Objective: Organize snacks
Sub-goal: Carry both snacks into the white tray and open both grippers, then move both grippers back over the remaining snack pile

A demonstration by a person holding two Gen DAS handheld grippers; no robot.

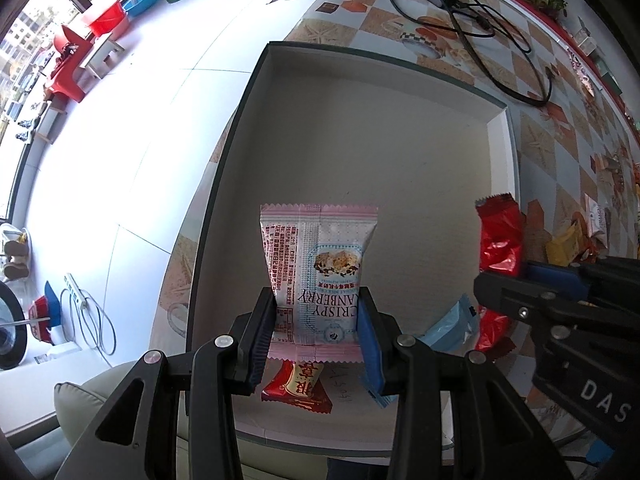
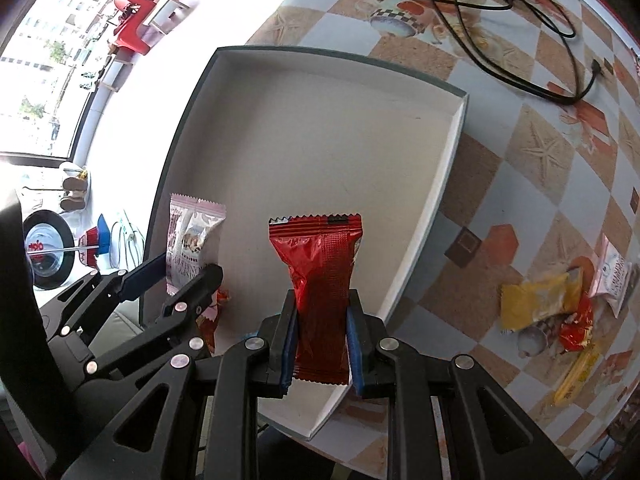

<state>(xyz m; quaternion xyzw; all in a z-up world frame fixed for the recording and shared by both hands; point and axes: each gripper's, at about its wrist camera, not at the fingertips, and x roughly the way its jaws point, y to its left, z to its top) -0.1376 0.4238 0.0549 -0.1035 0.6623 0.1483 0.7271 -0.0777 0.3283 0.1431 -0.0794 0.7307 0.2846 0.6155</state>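
Holding a cranberry crisp packet (image 1: 316, 276) clamped in your left gripper (image 1: 316, 344) and a red snack packet (image 2: 320, 296) in your right gripper (image 2: 320, 352) above the box (image 2: 448, 168), you're early on: two packets lie inside, several (image 2: 560, 308) wait on the bench (image 2: 520, 160).

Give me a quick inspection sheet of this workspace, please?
Surface: table with patterned cloth.
Job's things: shallow box holding a red snack and a blue packet; more snacks loose on the cloth.
Clutter: nothing seen.
Grippers: left gripper shut on cranberry packet; right gripper shut on red packet, both over the box.
Cables: black cable on the table.
Surroundings: white floor, red stool, basins.
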